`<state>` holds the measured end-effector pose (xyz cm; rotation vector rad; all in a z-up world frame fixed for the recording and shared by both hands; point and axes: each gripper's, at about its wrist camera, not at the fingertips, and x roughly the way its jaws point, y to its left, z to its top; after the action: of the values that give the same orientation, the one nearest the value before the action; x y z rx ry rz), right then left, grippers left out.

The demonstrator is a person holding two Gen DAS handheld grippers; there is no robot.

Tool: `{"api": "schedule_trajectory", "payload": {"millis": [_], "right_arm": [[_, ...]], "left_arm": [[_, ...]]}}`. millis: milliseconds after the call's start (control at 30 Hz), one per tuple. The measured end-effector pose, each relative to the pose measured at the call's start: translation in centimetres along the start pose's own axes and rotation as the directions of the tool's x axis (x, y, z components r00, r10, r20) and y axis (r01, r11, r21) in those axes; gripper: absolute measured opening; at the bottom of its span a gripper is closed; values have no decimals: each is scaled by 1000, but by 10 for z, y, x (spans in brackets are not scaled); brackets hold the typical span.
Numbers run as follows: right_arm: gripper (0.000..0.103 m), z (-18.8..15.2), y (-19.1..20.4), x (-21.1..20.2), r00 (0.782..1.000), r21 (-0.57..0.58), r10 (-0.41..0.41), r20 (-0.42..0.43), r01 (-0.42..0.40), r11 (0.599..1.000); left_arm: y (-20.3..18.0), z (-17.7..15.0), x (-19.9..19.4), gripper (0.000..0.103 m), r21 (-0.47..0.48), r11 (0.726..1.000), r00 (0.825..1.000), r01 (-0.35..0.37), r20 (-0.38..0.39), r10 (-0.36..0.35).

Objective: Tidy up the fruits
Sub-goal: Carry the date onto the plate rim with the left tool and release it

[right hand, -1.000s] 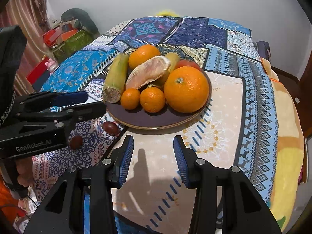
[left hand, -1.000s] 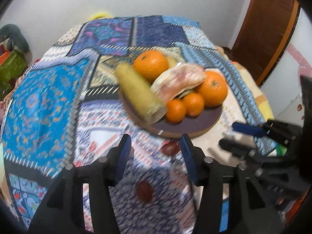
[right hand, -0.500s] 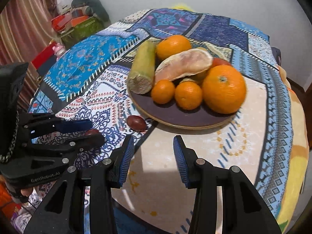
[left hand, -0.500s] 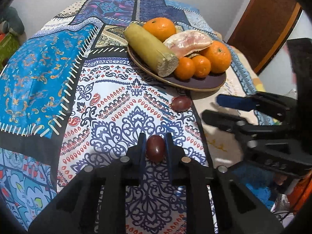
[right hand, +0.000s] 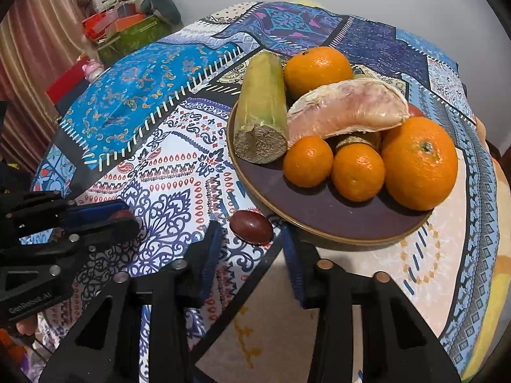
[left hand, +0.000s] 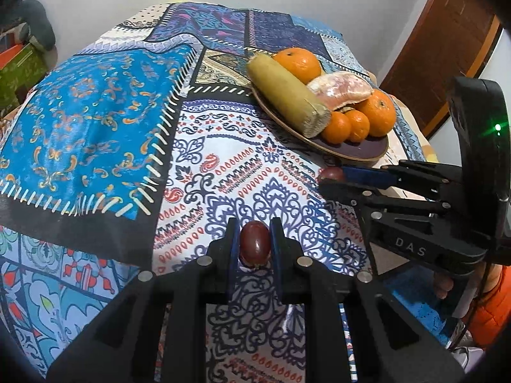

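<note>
Two dark red fruits are showing in the left wrist view. One red fruit (left hand: 254, 244) is sitting clamped between the jaws of the left gripper (left hand: 254, 239), its sides touching both blue pads, above the patterned cloth (left hand: 95, 121) covering the worktop. The second fruit (left hand: 330, 174) is peeking out at the tips of the right gripper (left hand: 335, 177), which is reaching in from the right just below the plate (left hand: 361, 151); whether those jaws are touching it cannot be told from here. On the plate a cane piece (left hand: 287, 95) is lying beside a pomelo segment (left hand: 340, 87), with oranges (left hand: 377, 113) around them.

From the right wrist view, the right gripper (right hand: 252, 239) is holding its jaws spread wide, one on each side of the second fruit (right hand: 251, 226), with gaps showing on both sides. That fruit is resting on the cloth (right hand: 172, 172) just beside the plate's near rim (right hand: 351, 239). On the plate the cane piece (right hand: 262, 108) is pointing its cut end toward the camera, the pomelo segment (right hand: 348, 111) is lying over smaller oranges, and the big orange (right hand: 420, 162) is sitting at the right. At the left edge the left gripper (right hand: 123, 215) is reaching in, with a sliver of red fruit (right hand: 120, 214) showing between its jaws.
</note>
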<state>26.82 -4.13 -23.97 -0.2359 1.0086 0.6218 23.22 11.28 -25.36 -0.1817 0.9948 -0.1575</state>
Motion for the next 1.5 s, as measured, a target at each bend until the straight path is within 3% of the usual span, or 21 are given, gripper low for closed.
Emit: {"api": "schedule_trajectory", "payload": {"millis": [300,667,1000,1333,1500], "right_arm": [[25,-6,-3,-23,999,7,10,36,-10,1000],[25,-12,-42,-69,989,80,-40,143,29,996],[25,-11,-62,-55,989,100,-34,144,20,995],[25,-8,-69,-44,991,108,2,136,-17,994],[39,-8,-69,-42,992,106,-5,129,-9,994]], "left_arm": [[-17,13,-11,18,19,1000,999,12,39,-13],[-56,44,-14,18,51,998,996,23,90,-27],[-84,68,24,18,86,996,998,38,44,-42],[-85,76,43,18,71,997,999,43,16,-45],[-84,76,36,28,71,997,999,37,33,-40]]}}
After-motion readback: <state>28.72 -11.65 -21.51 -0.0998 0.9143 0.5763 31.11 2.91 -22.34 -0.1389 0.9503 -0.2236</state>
